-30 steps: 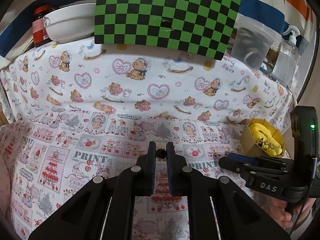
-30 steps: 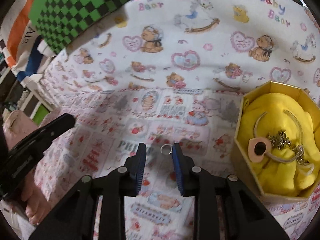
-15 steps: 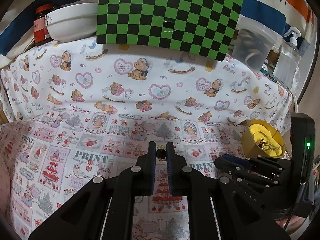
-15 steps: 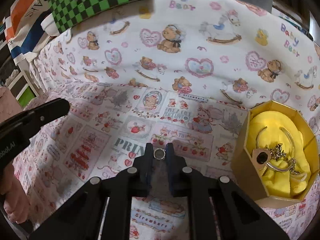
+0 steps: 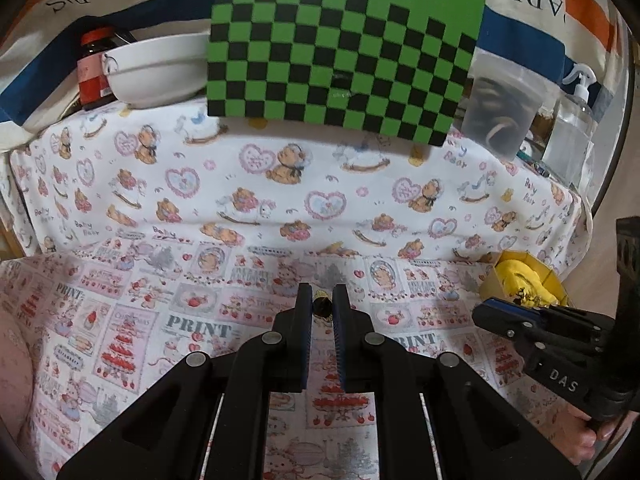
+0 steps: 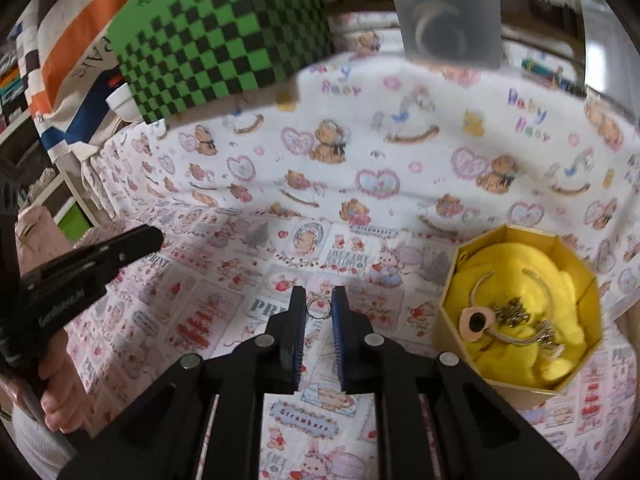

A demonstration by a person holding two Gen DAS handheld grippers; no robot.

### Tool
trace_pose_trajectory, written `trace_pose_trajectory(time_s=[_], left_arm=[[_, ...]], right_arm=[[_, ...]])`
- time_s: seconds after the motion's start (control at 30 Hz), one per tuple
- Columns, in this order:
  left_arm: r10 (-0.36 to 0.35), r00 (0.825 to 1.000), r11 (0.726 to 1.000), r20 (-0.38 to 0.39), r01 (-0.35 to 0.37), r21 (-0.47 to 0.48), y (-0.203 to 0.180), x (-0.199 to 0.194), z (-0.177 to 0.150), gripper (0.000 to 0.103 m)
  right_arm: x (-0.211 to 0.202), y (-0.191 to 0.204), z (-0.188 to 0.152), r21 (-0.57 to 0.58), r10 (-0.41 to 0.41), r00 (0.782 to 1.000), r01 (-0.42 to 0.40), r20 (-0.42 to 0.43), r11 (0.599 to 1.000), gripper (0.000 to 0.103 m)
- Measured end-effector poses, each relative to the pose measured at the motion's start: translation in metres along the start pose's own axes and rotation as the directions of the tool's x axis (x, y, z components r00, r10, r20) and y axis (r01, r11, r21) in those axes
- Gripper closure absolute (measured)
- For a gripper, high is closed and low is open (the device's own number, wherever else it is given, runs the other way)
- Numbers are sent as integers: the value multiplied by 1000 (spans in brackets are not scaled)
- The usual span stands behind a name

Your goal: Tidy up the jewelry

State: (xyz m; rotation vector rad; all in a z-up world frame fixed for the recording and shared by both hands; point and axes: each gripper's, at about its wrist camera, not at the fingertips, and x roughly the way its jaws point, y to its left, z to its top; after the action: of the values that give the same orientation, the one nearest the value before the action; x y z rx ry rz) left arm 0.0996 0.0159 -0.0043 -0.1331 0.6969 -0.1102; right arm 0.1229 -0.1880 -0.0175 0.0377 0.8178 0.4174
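Note:
My right gripper [image 6: 318, 309] is shut on a small silver ring [image 6: 318, 307], held above the printed cloth [image 6: 224, 280]. My left gripper [image 5: 322, 307] is shut on a small dark bead-like piece with a gold part [image 5: 321, 306]. An octagonal gold box [image 6: 516, 312] lined with yellow cloth stands to the right of the right gripper; it holds a silver bangle [image 6: 516, 328], a pink heart piece [image 6: 474, 320] and a chain. The box also shows at the right in the left wrist view [image 5: 524, 284], behind the right gripper's body [image 5: 540, 340].
A green-black checkerboard [image 5: 340, 56] leans at the back. Beside it stand a white bowl [image 5: 156, 68], a red-lidded jar [image 5: 94, 68], a clear plastic tub [image 5: 500, 112] and a spray bottle [image 5: 572, 120]. The teddy-bear cloth [image 5: 320, 192] rises as a back slope.
The right gripper closed on the silver ring and lifted it off the cloth, drawing back toward the box side. The left gripper stayed shut on its small piece, hardly moving.

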Motion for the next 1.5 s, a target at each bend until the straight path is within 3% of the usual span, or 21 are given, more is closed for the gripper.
trace_pose_trajectory(time_s=[0.17, 0.33, 0.5, 0.6, 0.73, 0.93, 1.1, 1.33, 1.47, 1.5], left_arm=[[-7, 1000, 1000, 28, 7, -3, 2, -11, 4, 94], [-52, 996, 998, 69, 53, -14, -5, -37, 6, 94], [-130, 983, 991, 132, 125, 46, -38, -75, 12, 94], [-174, 979, 980, 106, 162, 112, -68, -79, 17, 94], [-193, 979, 968, 59, 181, 174, -108, -64, 25, 94], [-280, 960, 952, -2, 278, 125, -150, -23, 37, 94], [-335, 936, 936, -106, 343, 78, -180, 25, 34, 94], [-332, 925, 934, -186, 351, 75, -189, 60, 19, 94], [-348, 917, 930, -194, 363, 51, -186, 64, 13, 93], [-354, 915, 929, -194, 368, 44, -186, 64, 11, 87]], right_arm=[[-23, 0, -1, -1, 27, 999, -27, 36, 1000, 91], [-67, -13, 6, 35, 63, 989, -68, 137, 997, 91], [-104, -36, 1, 66, 75, 972, -92, 224, 994, 91], [-116, -60, -2, 117, 76, 968, -106, 240, 987, 91], [-122, -89, 0, 217, 70, 965, -126, 251, 968, 91], [-116, -122, -4, 309, 66, 966, -144, 249, 940, 91], [-99, -154, -9, 407, 84, 972, -169, 218, 898, 91], [-81, -174, -14, 478, 111, 976, -188, 185, 858, 91], [-80, -166, -12, 442, 97, 979, -167, 177, 881, 91], [-80, -164, -11, 435, 97, 979, -167, 179, 885, 91]])
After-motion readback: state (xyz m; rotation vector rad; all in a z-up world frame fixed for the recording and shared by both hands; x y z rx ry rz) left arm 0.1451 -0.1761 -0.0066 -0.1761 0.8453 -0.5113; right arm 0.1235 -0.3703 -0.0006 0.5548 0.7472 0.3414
